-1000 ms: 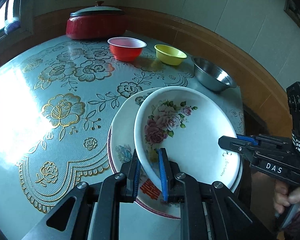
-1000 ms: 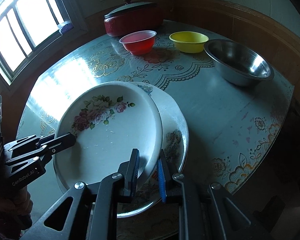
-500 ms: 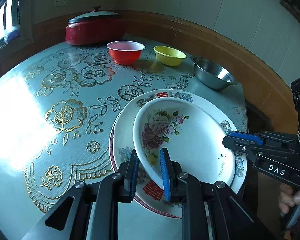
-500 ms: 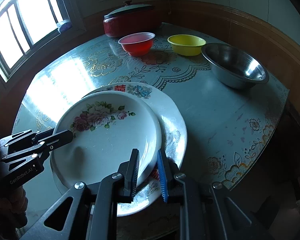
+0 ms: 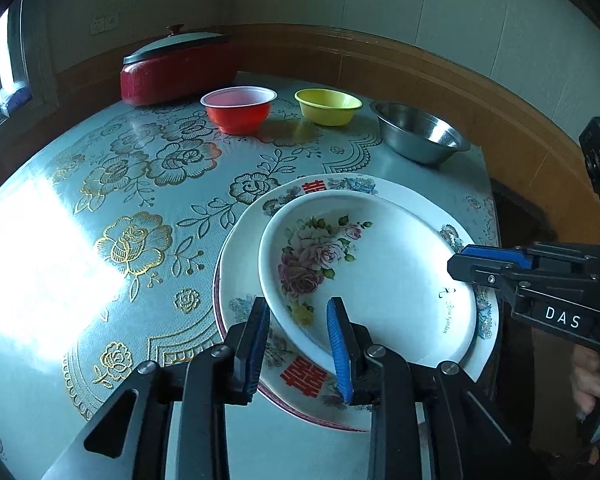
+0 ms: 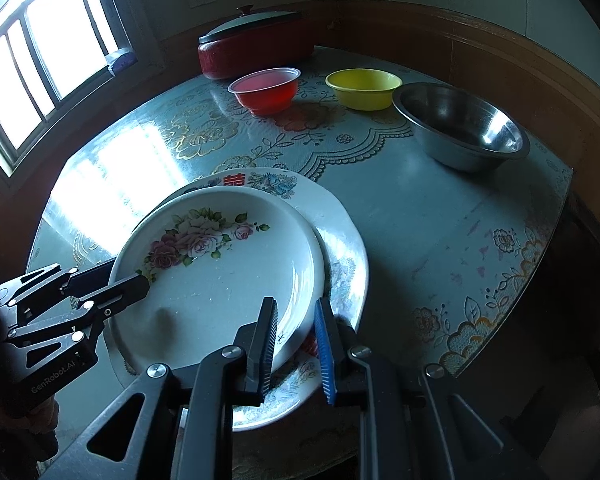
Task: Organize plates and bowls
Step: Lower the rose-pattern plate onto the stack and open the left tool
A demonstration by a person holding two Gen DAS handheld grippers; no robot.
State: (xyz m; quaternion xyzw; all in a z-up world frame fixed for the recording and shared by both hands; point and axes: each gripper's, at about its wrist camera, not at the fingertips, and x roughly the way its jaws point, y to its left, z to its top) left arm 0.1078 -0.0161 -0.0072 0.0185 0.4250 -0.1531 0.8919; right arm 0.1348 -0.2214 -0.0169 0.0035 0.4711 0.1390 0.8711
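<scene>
A white rose-patterned plate (image 5: 380, 264) lies on top of a larger white plate with red characters (image 5: 304, 376), near the table's front edge; both also show in the right wrist view, rose plate (image 6: 220, 280) on the larger plate (image 6: 340, 240). My left gripper (image 5: 298, 344) is open, its jaws astride the rose plate's near rim without gripping it. My right gripper (image 6: 294, 344) is open too, astride the opposite rim. Each gripper shows in the other's view, the right one (image 5: 496, 264) and the left one (image 6: 112, 284).
A red bowl (image 5: 239, 109), a yellow bowl (image 5: 328, 106) and a steel bowl (image 5: 418, 132) stand in a row at the back. A red lidded pot (image 5: 176, 68) sits behind them. The floral tablecloth (image 5: 100, 220) covers the round table; a wooden rail runs behind.
The rose plate was held tilted above the larger plate; it has come down flat onto it. Both grippers have opened and let go of its rim.
</scene>
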